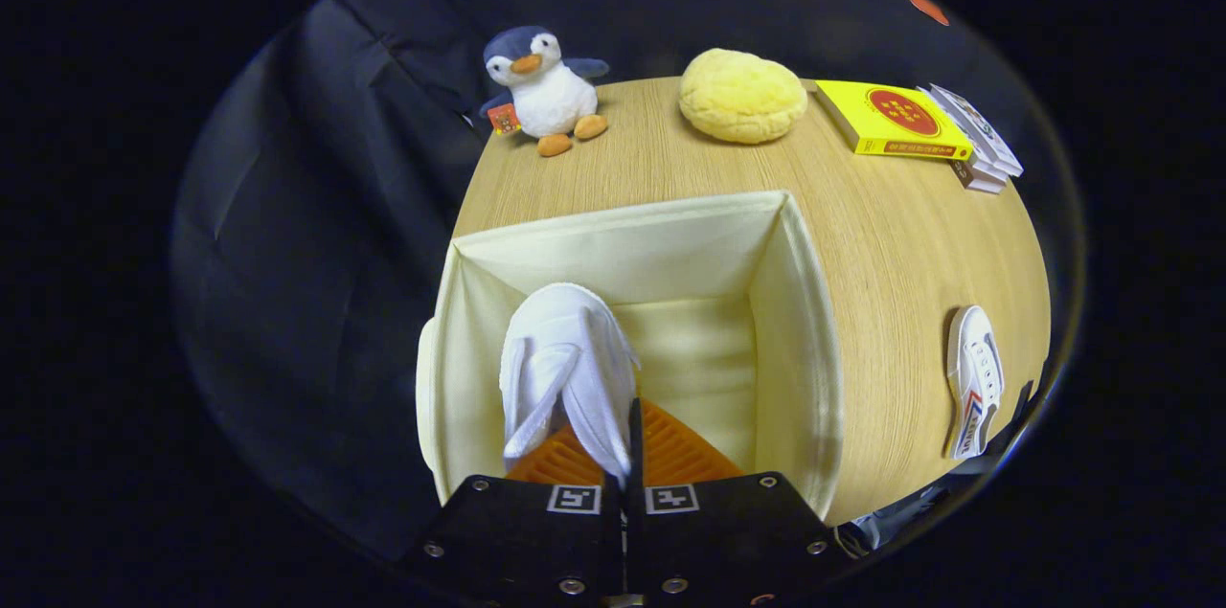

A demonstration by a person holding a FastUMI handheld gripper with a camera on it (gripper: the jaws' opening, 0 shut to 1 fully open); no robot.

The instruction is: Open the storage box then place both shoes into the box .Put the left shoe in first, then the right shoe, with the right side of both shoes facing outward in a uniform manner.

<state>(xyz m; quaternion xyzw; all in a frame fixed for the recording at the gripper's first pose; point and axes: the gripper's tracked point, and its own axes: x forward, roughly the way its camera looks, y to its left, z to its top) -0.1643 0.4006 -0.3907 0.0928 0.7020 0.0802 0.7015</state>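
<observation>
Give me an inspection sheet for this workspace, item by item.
Surface: wooden table, bare ahead of the box.
Job's things: open storage box; one white shoe held above its inside; second shoe lying on the table beside the box.
Clutter: penguin plush, yellow cushion, yellow book, stacked booklets, all beyond the box.
Grippers: gripper fingers closed on the held shoe.
Cables: nothing seen.
Surroundings: black cloth wall.
</observation>
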